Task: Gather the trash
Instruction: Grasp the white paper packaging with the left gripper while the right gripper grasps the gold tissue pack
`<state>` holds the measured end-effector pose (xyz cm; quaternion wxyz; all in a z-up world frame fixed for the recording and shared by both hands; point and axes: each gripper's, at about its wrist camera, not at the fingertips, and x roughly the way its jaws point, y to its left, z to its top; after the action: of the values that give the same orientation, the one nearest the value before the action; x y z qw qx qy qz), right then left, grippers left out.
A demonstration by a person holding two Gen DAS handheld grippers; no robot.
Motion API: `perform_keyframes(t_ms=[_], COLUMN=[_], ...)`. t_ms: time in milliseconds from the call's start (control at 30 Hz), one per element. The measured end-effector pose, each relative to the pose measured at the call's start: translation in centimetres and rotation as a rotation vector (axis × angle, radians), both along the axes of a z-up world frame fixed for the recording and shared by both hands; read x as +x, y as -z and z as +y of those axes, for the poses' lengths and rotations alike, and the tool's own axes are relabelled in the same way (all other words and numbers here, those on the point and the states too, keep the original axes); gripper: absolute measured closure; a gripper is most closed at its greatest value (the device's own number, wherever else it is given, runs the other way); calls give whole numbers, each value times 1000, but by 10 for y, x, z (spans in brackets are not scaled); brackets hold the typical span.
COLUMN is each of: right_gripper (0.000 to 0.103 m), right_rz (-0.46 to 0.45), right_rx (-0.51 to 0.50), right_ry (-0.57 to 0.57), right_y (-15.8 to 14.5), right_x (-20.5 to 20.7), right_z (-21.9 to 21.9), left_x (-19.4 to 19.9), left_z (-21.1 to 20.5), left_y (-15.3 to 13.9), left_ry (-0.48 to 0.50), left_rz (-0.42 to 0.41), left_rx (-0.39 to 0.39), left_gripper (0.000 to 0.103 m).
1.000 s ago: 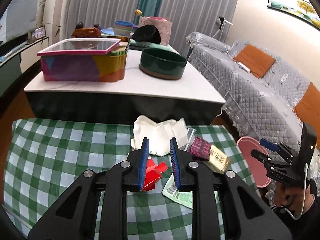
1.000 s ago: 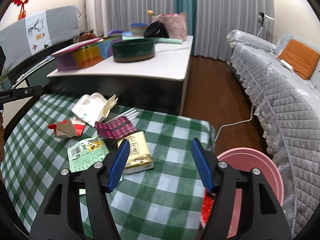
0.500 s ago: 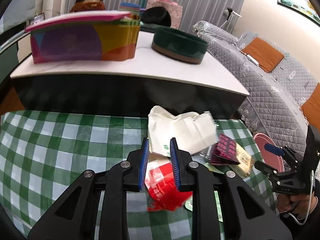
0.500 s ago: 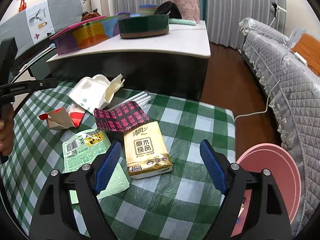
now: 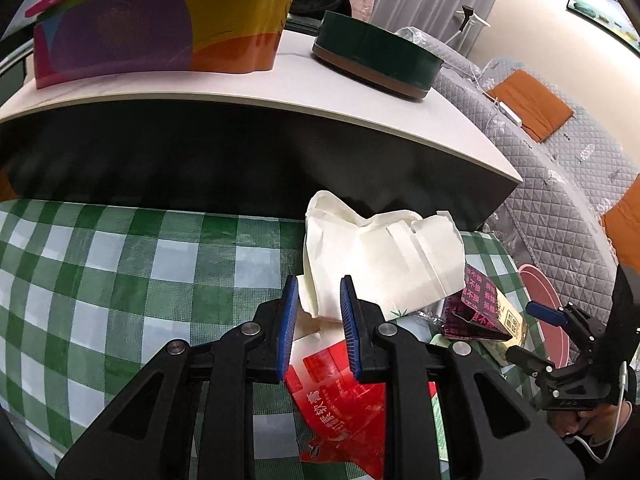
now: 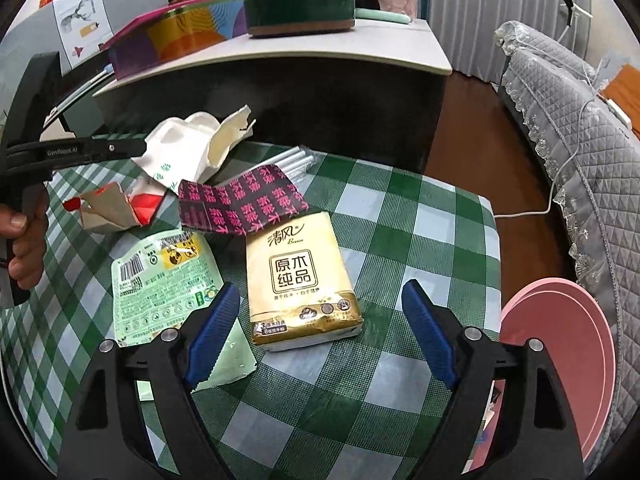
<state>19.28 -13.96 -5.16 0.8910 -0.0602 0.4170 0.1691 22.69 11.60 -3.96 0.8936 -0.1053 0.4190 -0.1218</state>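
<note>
Trash lies on a green checked cloth [image 6: 400, 232]. My right gripper [image 6: 320, 300] stands wide open just above a yellow tissue pack [image 6: 300, 280], one finger on each side, neither touching it. Beside the pack are a green wrapper [image 6: 168, 280], a black-and-magenta printed card [image 6: 240, 208], a torn red carton [image 6: 112, 212] and a crumpled white paper box [image 6: 192, 152]. My left gripper [image 5: 318, 292] has its jaws a narrow gap apart. The near edge of the white box [image 5: 380, 256] shows between its tips, and the red carton [image 5: 340, 392] lies under it.
A pink bin [image 6: 560, 344] stands off the cloth's right edge. Behind the trash rises a low white-topped table [image 5: 280, 92] with a colourful box and a dark green tin. A grey quilted sofa [image 6: 580, 128] runs along the right. A white cable lies on the wood floor.
Both grippers have sunk and closed in on the trash. The right jaws have spread wider around the tissue pack. The left gripper has moved from the red carton up to the white box's edge.
</note>
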Motion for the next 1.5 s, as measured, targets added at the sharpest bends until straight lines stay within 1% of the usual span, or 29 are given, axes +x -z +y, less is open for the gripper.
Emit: perform_keyframes(t_ms=[200,333,367,433,467,533,567,600,633,667,800,867,1033,1167,1500], right_gripper=[21,22,23,26,28,40,44,45,45,46,47,48,49,49,49], right_rz=[11,8,8,8,9,10,12,13,11,10,-15,-30,-55,-69,-132], right_rx=[-7,-16,-17,-21,-21,-21,-19,-21,-23,-25,-36,-36,-29,-20,-1], right_ry=[-13,-19,-19,-16,-15,-14,-15,-15,-15,-17,-13,-5,27,45,76], right_y=[3,3,3,3,3,3,3,3,3,2,-2,-6,-15,-22,-49], right_x=[1,-1,-1,-1,-1,-1,-2,-2,-2,-3,-7,-9,-14,-20,-51], right_z=[4,6,6,5,4,3,2,2,2,2,1,-1,-12,-21,-39], left_x=[4,6,6,7,7,6,6,5,5,4,1,-2,-11,-21,-57], left_z=[-3,-2,-1,1,1,-1,-2,-4,-6,-8,-16,-19,-26,-35,-45], left_y=[4,9,10,12,12,10,9,7,5,3,-4,-9,-24,-34,-66], left_ry=[5,-1,-4,-6,-7,-5,3,12,18,25,34,40,53,63,52], left_rz=[15,52,59,72,76,64,63,60,54,48,18,0,-49,-83,-175], left_rx=[6,6,1,-16,-24,-22,-27,-33,-32,-26,11,14,37,56,95], left_gripper=[81,80,77,69,69,70,70,72,79,84,92,95,98,98,98])
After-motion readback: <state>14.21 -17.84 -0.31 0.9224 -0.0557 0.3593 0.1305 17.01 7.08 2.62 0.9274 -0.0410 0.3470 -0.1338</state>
